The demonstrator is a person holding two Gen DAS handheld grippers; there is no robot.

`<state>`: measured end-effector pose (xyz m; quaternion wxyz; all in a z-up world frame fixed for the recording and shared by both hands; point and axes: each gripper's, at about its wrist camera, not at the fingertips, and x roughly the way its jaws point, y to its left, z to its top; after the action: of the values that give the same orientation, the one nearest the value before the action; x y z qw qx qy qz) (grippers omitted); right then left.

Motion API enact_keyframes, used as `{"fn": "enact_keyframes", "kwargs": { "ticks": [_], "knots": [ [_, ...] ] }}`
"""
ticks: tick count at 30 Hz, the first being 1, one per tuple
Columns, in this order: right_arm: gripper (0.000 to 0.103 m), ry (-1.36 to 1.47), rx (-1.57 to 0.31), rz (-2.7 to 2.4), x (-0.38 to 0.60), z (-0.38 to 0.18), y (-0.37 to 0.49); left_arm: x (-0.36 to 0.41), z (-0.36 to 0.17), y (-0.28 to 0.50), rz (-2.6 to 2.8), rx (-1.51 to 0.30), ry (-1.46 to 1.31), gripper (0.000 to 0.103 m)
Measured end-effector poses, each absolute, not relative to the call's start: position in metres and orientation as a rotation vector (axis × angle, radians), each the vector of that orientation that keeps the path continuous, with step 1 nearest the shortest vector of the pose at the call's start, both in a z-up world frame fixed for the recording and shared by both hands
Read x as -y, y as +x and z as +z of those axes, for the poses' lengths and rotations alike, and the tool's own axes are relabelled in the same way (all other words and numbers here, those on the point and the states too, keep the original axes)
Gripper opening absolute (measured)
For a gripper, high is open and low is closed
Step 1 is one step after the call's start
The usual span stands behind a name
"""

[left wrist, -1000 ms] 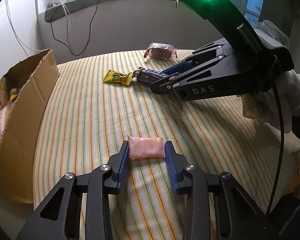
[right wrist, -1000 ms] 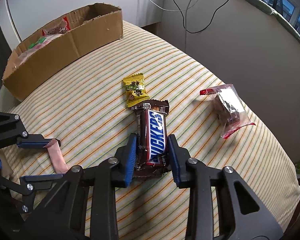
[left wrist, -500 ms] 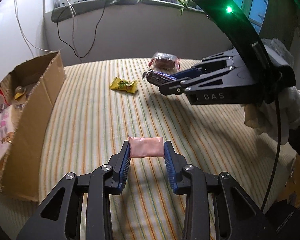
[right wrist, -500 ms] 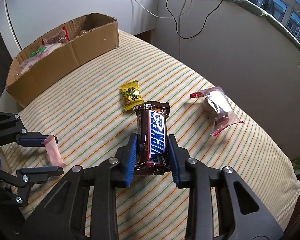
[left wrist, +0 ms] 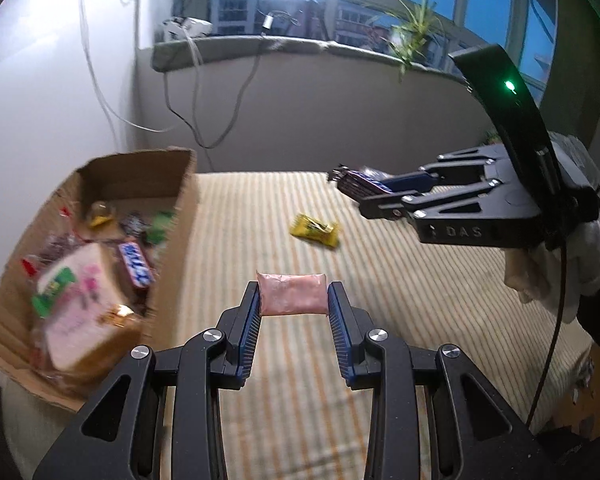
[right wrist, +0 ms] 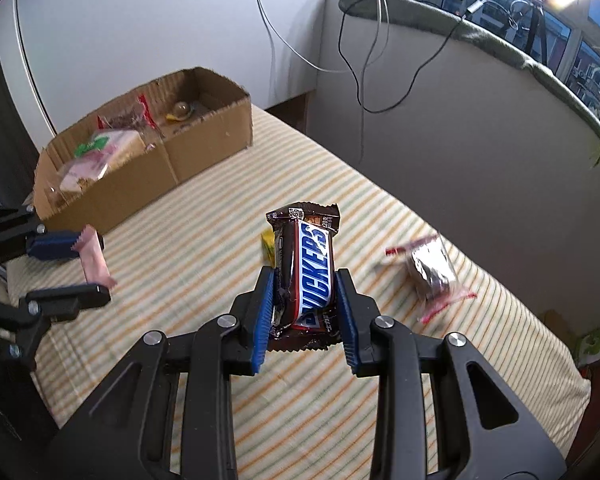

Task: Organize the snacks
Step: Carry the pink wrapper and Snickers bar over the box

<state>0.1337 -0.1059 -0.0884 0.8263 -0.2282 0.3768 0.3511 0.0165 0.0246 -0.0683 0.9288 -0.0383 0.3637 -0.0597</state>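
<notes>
Right tool (right wrist: 304, 312) grips Snickers bar (right wrist: 306, 276), lengthwise along fingers | left tool (left wrist: 293, 312) clamps pink packet (left wrist: 292, 294) crosswise

Contents of cardboard box (left wrist: 186, 200) smeared by motion blur in left wrist view; print on large pink-and-green packet (left wrist: 78, 300) unreadable. Near end of box cut off by left frame edge. Yellow candy (right wrist: 267, 243) in right wrist view almost wholly hidden behind chocolate bar (right wrist: 306, 276), only a corner showing. Clear wrapped snack (right wrist: 430, 270) blurred, contents indistinct. Small print on top flap of chocolate bar too small to read. Chocolate bar in left wrist view (left wrist: 358, 184) seen end-on and blurred, label not legible. Gloved hand (left wrist: 556, 276) partly hidden behind right gripper (left wrist: 364, 196). Pink packet (right wrist: 94, 258) blurred at its edges in right wrist view
</notes>
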Motion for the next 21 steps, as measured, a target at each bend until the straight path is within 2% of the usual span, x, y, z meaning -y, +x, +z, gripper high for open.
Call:
{"fn": "enact_keyframes", "kwargs": {
  "ticks": [21],
  "knots": [
    [0.031, -0.488, -0.767, 0.839, 0.012, -0.070, 0.139, -0.112, -0.057, 0.012, 0.040, -0.685, -0.165, 0.032]
  ]
}}
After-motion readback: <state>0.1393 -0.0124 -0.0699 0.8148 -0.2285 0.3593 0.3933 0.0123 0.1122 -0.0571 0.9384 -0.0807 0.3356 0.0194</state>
